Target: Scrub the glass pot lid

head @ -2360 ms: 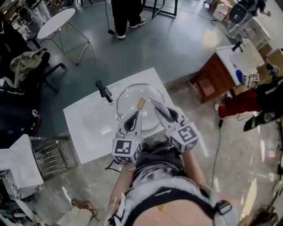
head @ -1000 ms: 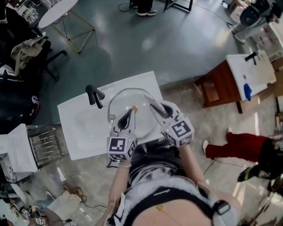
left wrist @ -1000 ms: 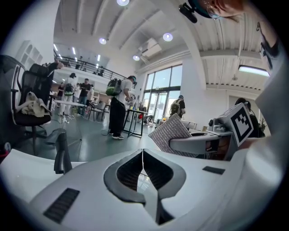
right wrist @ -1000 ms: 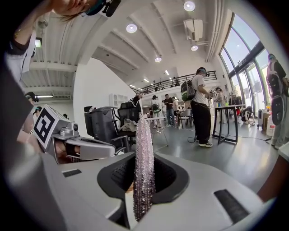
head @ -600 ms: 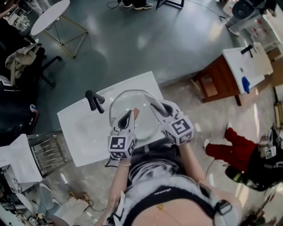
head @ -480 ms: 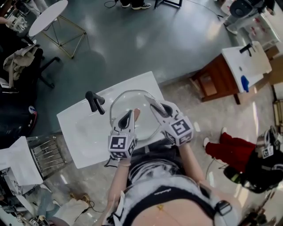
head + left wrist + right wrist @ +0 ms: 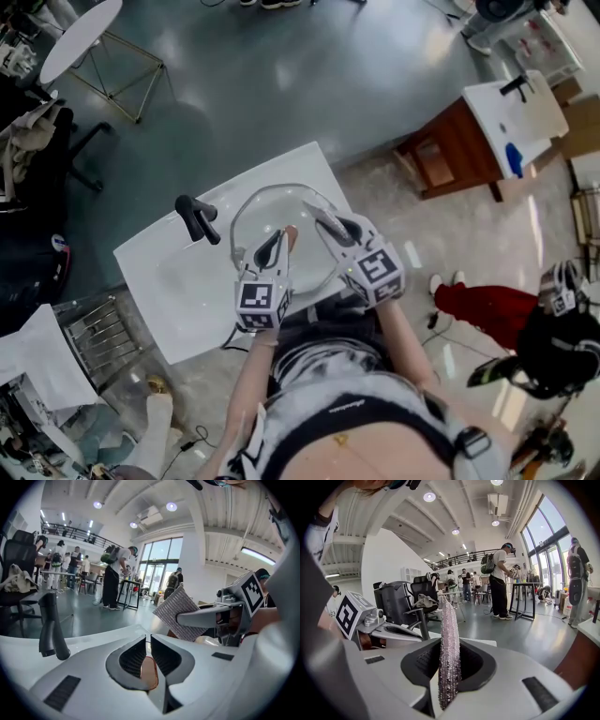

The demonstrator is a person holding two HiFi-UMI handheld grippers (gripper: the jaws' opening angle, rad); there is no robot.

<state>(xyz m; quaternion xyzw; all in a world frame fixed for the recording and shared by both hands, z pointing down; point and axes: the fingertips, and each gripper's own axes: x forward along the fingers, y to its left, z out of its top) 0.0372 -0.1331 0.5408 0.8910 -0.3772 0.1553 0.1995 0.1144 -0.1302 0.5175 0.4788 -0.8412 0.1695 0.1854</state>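
Note:
A round glass pot lid (image 7: 251,208) lies in the white sink (image 7: 178,281), in front of the black faucet (image 7: 197,217). My left gripper (image 7: 274,240) is over the lid with its jaws on the lid's tan knob (image 7: 291,234). That knob (image 7: 149,674) shows brown between the left gripper's (image 7: 148,639) nearly closed jaws, which are opening. My right gripper (image 7: 324,221) is shut on a silver mesh scrubbing cloth (image 7: 449,653) that stands up between its jaws. The cloth (image 7: 180,613) hangs just right of the left gripper, above the lid.
A wooden stand with a second white basin (image 7: 511,117) is at the right. There is a metal rack (image 7: 98,328) left of the sink and a round white table (image 7: 80,37) at the far left. A person in red trousers (image 7: 478,305) is on the floor side at the right. Several people stand far behind.
Both grippers stay over the lid, almost where they were. The person in red trousers at the right has moved about, and my view has shifted a little.

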